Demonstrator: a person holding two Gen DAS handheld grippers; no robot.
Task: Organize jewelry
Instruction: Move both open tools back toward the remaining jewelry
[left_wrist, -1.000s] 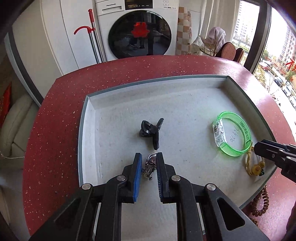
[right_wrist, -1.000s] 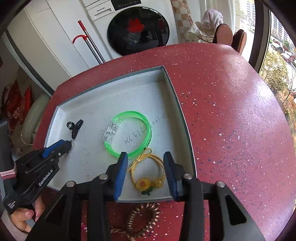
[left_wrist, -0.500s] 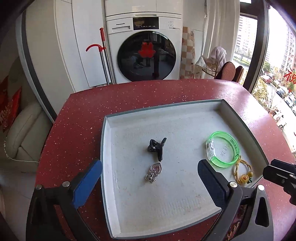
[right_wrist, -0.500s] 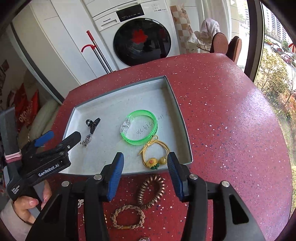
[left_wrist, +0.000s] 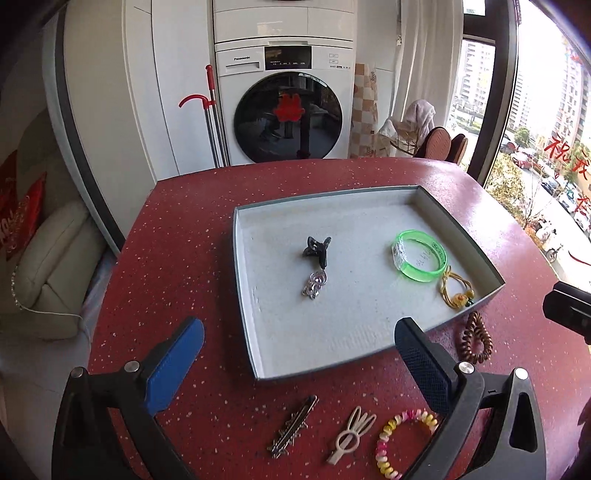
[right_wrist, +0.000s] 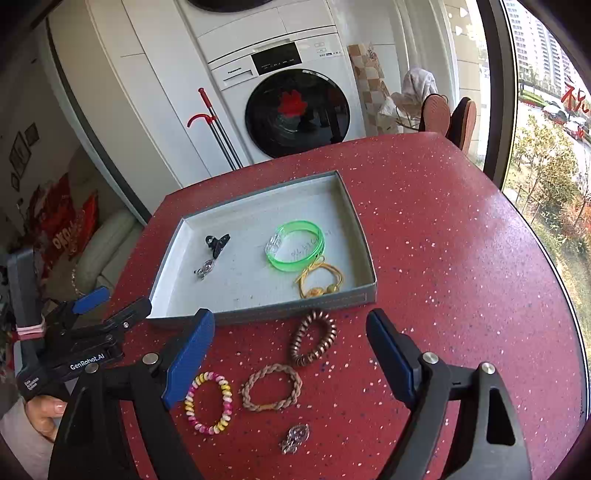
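A: What lies in the grey tray (left_wrist: 258, 369)?

B: Four pieces. A black claw clip (left_wrist: 317, 250) sits near the middle, with a small silver pendant (left_wrist: 314, 285) just below it, almost touching. Toward the right wall is a clear green bangle (left_wrist: 419, 255), and a yellow cord bracelet (left_wrist: 456, 290) rests in the near right corner, its loop touching the bangle.

A: And on the red table (right_wrist: 461, 277) itself?

B: Along the tray's near side: a brown coil hair tie (right_wrist: 313, 338) closest to the tray wall, a braided tan bracelet (right_wrist: 271, 387) nearer the camera, a pink-and-yellow coil bracelet (right_wrist: 208, 402) to its left, and a small silver charm (right_wrist: 294, 438) nearest of all. The left view also shows a metal hair clip (left_wrist: 293, 426) and a beige hair clip (left_wrist: 351, 434) lying side by side.

A: How does each tool stand?

B: The left tool (left_wrist: 299, 354) is spread wide with nothing between its blue pads. The right tool (right_wrist: 290, 347) has just been opening and is spread too, empty, above the loose pieces; the coil tie and braided bracelet show in the gap, untouched.

A: Anyone visible?

B: A hand (right_wrist: 44, 410) grips the left tool's handle.
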